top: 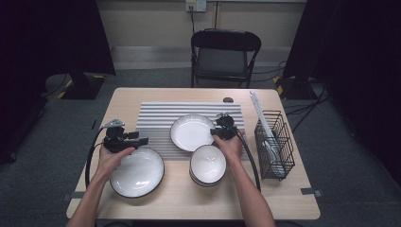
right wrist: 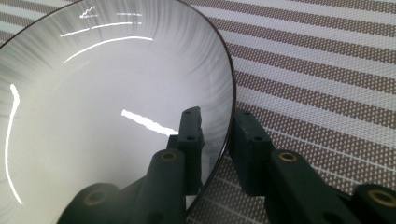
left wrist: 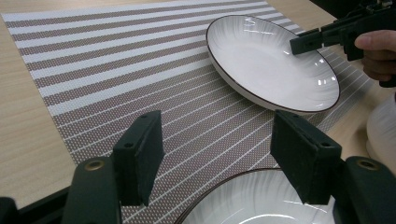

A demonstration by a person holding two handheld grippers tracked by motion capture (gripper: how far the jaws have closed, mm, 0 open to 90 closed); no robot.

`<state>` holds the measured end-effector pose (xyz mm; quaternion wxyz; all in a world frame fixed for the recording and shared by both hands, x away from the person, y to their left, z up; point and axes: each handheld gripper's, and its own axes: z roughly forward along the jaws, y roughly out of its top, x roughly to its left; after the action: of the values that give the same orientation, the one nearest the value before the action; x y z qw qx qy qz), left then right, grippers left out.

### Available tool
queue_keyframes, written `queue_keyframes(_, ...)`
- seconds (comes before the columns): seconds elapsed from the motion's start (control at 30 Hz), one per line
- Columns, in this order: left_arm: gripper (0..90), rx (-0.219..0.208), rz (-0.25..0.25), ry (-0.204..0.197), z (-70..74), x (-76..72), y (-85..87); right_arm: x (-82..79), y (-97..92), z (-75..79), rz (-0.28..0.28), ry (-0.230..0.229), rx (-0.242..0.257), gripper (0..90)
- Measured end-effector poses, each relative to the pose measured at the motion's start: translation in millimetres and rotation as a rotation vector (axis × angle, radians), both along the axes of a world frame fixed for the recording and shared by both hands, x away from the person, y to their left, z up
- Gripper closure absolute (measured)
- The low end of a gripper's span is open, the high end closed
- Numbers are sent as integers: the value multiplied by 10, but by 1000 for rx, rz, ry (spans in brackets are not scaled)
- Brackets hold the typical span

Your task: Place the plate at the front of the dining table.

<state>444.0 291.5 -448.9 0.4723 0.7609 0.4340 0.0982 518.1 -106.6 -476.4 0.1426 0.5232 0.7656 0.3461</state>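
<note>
One wooden table (top: 189,198) carries one striped placemat (top: 156,118), one wire rack (top: 276,142), and three groups of white dishware: one medium plate (top: 191,132) on the placemat, one larger plate (top: 138,172) at the near left, and one stack of bowls (top: 208,164) at the near centre, whose count cannot be told. The right claw (right wrist: 217,135) is closed on the medium plate at its right-hand rim, one jaw inside the dish and the other outside on the placemat side; the rim runs between the pads. In the left gripper view that rim edge sits slightly lifted off the placemat, while the far edge appears to rest on it. The left claw (left wrist: 217,154) stands open with nothing between its jaws, held over the far edge of the larger plate, whose rim (left wrist: 261,175) shows just below the pads. The medium plate lies near the stack of bowls, apart from it, and well apart from the wire rack. The rack stands at the table's right edge with pale utensils in it. Bare striped placemat lies to the left and beyond the medium plate. Bare wood runs along the table's near edge and left edge. One folding chair (top: 224,56) stands beyond the far edge.
</note>
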Motion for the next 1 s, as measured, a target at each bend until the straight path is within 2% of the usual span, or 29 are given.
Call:
queue_keyframes(0.13,344,-4,0,4,-5,2,3,45,-46,38,-26,-6,42,819)
queue_keyframes(0.23,344,-4,0,-1,-8,8,1,78,-42,71,-24,-30,28,858)
queue_keyframes(0.3,344,3,2,0,-9,10,0,105,-51,132,-40,-61,39,900)
queue_keyframes(0.33,344,-1,0,-1,-13,12,1,125,-67,149,-24,-55,87,900)
queue_keyframes(0.37,344,-4,1,-1,-14,13,2,138,-67,149,-19,-36,97,896)
queue_keyframes(0.43,344,-3,7,0,-10,14,11,107,-27,154,-31,-54,15,793)
queue_keyframes(0.5,344,-5,7,-1,-10,13,8,99,-54,140,-18,-45,17,810)
queue_keyframes(0.53,344,-6,7,0,-10,11,7,87,-72,136,-31,-56,11,803)
queue_keyframes(0.6,344,-1,3,-3,-4,8,11,82,-99,117,-31,-34,35,786)
queue_keyframes(0.67,344,-2,5,-3,-4,8,13,62,-78,98,-11,-29,26,788)
queue_keyframes(0.77,344,0,4,-1,-4,7,9,34,-35,53,-15,-10,16,794)
queue_keyframes(0.9,344,1,5,0,-10,10,5,50,-68,-14,-30,21,90,795)
queue_keyframes(1.0,344,5,5,2,-14,11,0,85,-62,-16,-35,27,93,803)
